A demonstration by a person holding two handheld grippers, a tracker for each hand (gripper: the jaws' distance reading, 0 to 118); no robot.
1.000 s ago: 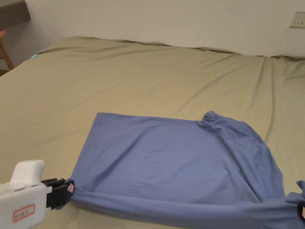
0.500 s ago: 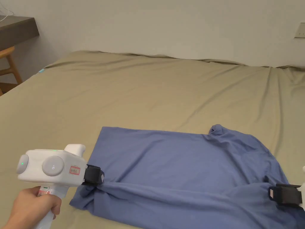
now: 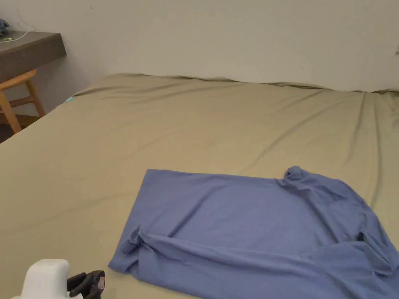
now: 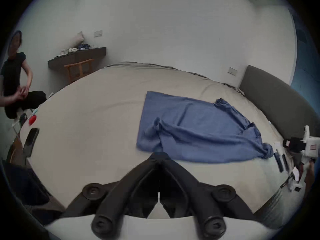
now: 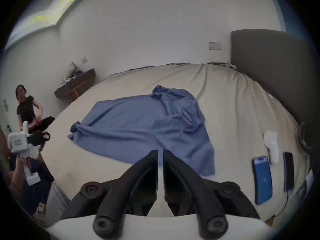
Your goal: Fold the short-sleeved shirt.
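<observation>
Shirt (image 3: 249, 229) lies near the bed's (image 3: 195, 116) front edge, near long side folded over, rumpled; sleeve end bunched. Left gripper (image 4: 159, 159) and right gripper (image 5: 160, 152) both off the cloth, fingers nearly closed, empty. Remaining: square up, further folds.

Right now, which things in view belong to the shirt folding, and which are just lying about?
Part of the job:
blue shirt, spread on the bed
left gripper, jaws together, off the cloth
right gripper, jaws nearly together, holding nothing

Lying about:
blue phone
dark phone
white cloth
wooden chair
shelf
</observation>
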